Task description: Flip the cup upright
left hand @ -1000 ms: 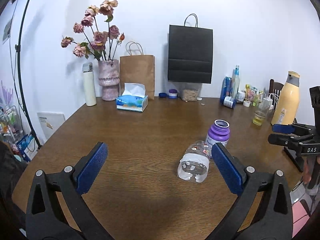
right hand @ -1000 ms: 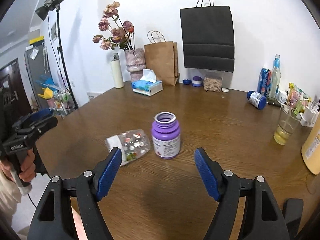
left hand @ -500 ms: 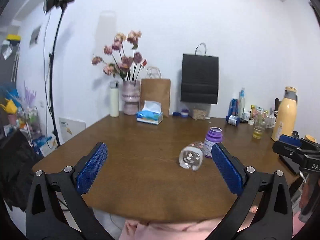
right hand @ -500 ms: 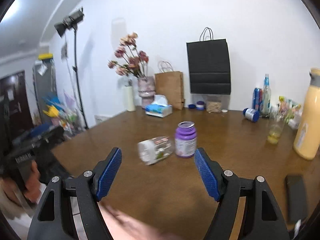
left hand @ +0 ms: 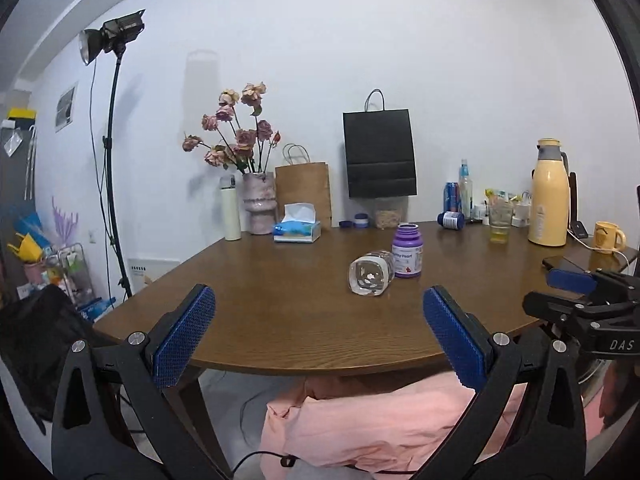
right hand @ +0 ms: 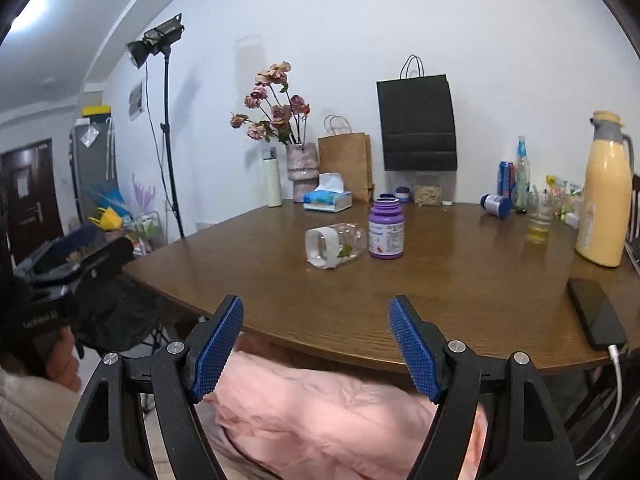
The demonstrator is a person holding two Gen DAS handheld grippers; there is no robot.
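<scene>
Still lying on its side, the cup rests near the middle of the tabletop, well apart from both tongs, so the step in hand looks like the approach — nothing is gripped yet. The left tongs hang wide open and empty off the near edge of the tabletop, over pink fabric. The right tongs are likewise spread wide and hold nothing.

To do this well, I would bring one pair of tongs in low across the near edge and close across the cup's body rather than its rim, then pivot it up onto its base. From the left view the cup's end faces the camera, so a grip across the sides seems the natural one. The purple bottle stands just beside the cup's far right end, possibly touching — a careless sweep could knock it over, so the swing should go away from it.

The cup itself is clear, glass or plastic I cannot tell, with a pale band around the end nearer the cameras and small coloured motifs on its wall. It looks light, smooth, and liable to roll.
</scene>
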